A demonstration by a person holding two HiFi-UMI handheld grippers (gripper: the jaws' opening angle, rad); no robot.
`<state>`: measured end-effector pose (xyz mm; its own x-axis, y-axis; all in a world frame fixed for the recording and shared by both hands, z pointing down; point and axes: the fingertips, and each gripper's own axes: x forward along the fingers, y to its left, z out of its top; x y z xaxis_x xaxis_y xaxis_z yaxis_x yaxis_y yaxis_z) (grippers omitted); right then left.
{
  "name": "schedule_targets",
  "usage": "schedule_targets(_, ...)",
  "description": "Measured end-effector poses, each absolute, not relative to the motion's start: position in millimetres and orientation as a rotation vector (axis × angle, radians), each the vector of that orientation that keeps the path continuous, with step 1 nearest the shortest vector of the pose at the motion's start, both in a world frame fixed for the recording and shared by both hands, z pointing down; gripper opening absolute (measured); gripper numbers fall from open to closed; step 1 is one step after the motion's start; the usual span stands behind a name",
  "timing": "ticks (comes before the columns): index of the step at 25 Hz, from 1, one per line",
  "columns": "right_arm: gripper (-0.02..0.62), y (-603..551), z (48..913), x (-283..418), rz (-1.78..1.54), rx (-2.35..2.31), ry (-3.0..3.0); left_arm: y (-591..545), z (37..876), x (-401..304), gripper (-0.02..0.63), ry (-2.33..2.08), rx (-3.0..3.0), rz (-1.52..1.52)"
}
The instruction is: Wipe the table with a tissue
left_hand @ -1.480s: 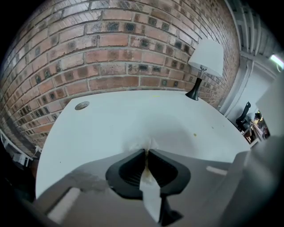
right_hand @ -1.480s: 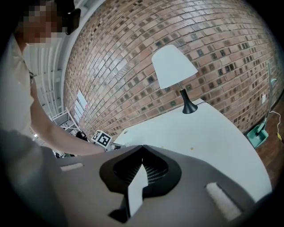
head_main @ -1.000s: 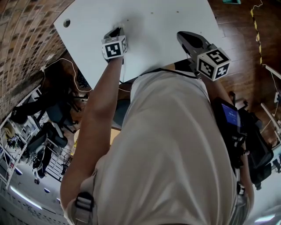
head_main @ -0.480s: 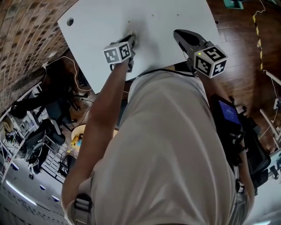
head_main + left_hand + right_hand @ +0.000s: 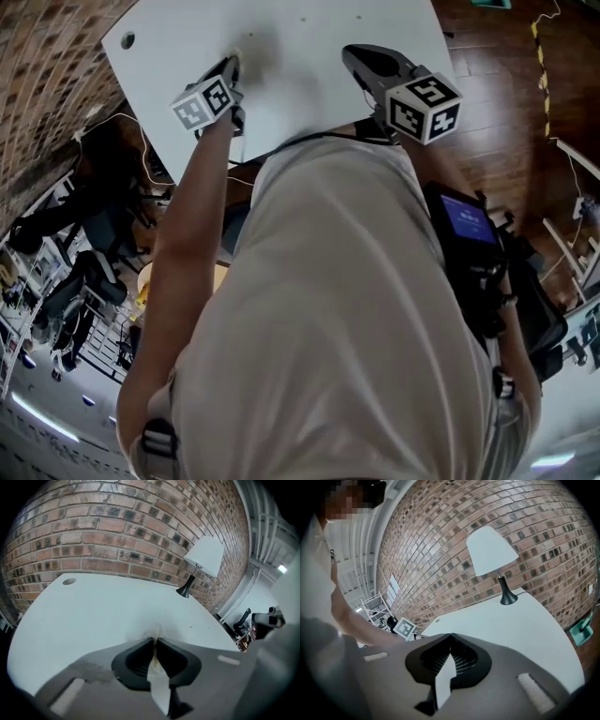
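My left gripper (image 5: 232, 66) is shut on a white tissue (image 5: 157, 631) and holds it down against the white table (image 5: 309, 28), near the table's left side. In the left gripper view the tissue bunches just past the closed tips (image 5: 155, 639) and a strip of it hangs back between the jaws. My right gripper (image 5: 359, 56) hovers over the table's near right part with its jaws together (image 5: 450, 637). A white strip shows low between its jaws; nothing sticks out past them.
A white-shaded lamp (image 5: 204, 557) on a black stem stands at the table's far corner by the brick wall (image 5: 140, 522). A round cable hole (image 5: 127, 40) sits near the left corner. Wooden floor (image 5: 506, 84) lies right of the table; chairs and cables lie to the left.
My left gripper slid right across the table with the tissue, then back to the left. The right gripper has kept its place over the table.
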<state>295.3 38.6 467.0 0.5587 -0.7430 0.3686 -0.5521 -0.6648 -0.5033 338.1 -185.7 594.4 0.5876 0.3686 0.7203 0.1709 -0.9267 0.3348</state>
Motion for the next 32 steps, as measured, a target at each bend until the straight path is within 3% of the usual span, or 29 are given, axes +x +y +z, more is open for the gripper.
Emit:
schedule_targets(11, 0.008, 61, 462, 296, -0.767, -2.453, 1.112, -194, 590, 365, 0.037, 0.279, 2.685, 1.278)
schedule_targets(32, 0.008, 109, 470, 290, -0.791, -2.478, 0.941, -164, 615, 397, 0.035, 0.383, 2.77, 1.445)
